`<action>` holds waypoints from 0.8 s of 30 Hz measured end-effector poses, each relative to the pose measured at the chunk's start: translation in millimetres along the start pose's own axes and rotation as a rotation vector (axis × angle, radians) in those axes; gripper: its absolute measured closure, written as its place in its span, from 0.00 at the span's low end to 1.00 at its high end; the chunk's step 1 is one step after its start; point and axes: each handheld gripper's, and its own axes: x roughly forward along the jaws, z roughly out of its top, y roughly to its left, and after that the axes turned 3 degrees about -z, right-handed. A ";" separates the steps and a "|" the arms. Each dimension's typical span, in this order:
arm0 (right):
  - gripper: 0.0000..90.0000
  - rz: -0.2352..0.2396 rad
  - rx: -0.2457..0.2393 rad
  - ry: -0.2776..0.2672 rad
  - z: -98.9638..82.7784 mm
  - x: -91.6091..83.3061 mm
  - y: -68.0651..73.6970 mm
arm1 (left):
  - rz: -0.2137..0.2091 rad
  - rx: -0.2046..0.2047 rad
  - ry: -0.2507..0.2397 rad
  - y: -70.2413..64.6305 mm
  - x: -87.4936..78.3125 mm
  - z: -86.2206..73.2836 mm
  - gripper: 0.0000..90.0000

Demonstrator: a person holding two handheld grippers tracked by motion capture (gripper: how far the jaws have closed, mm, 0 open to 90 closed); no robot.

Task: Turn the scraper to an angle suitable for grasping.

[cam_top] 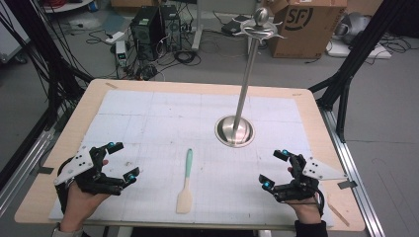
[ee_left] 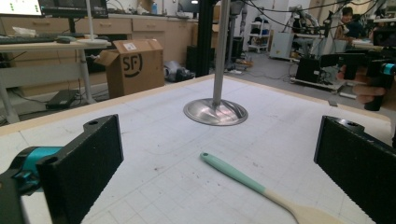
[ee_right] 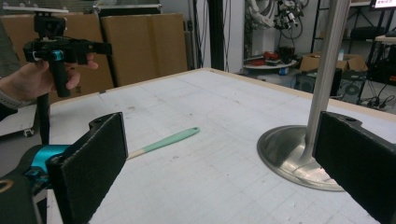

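So the spatula [cam_top: 186, 182] is just lying flat on the white gridded mat [cam_top: 148, 123] near the front middle of the bench [cam_top: 306, 96], mint-green handle pointing away from the person and the pale wooden blade toward them. Nothing's touching it. In the left gripper view it runs diagonally between the jaws' line of sight, blade end nearest the camera.

Behind it and a bit to the right stands a metal stand [cam_top: 236, 129] with a round dished base, a tall thin pole and some hook arms with a ball on top.

The left gripper [cam_top: 121, 160] sits near the front left of the mat, well apart from the spatula, jaws spread wide with nothing in them. The right gripper [cam_top: 274, 169] mirrors it near the front right, jaws also wide and empty. Each is held in a hand coming in from the bottom edge.

Past the bench there's a cardboard box [cam_top: 302, 24] on the floor, plus computer towers [cam_top: 153, 27] and loose cables.
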 end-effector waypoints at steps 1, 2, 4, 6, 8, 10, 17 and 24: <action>0.03 0.002 0.005 0.001 0.0 0.1 0.2 | -0.002 -0.002 0.000 -0.2 0.4 -0.1 0.02; 0.03 0.002 0.004 0.003 -0.2 0.3 0.1 | -0.001 -0.004 0.001 -0.4 0.6 -0.2 0.02; 0.03 0.003 0.004 0.005 -0.5 0.8 0.1 | -0.001 -0.013 -0.005 -0.4 0.7 0.1 0.02; 0.03 0.006 0.005 0.008 -0.6 0.9 0.2 | 0.000 -0.007 -0.022 -1.4 0.2 0.5 0.02; 0.03 0.006 0.004 0.005 -0.6 0.9 -0.2 | -0.006 -0.009 -0.026 -2.0 0.3 0.9 0.02; 0.03 0.005 0.005 0.005 -0.6 0.8 -0.5 | -0.007 -0.018 -0.025 -2.8 0.6 1.8 0.02; 0.03 0.006 0.005 0.010 -1.2 1.1 0.2 | 0.001 0.071 -0.006 -16.8 8.7 -0.6 0.52; 0.03 0.001 0.006 0.013 -2.3 -0.6 0.9 | 0.009 0.073 0.074 -26.9 22.5 -4.2 0.92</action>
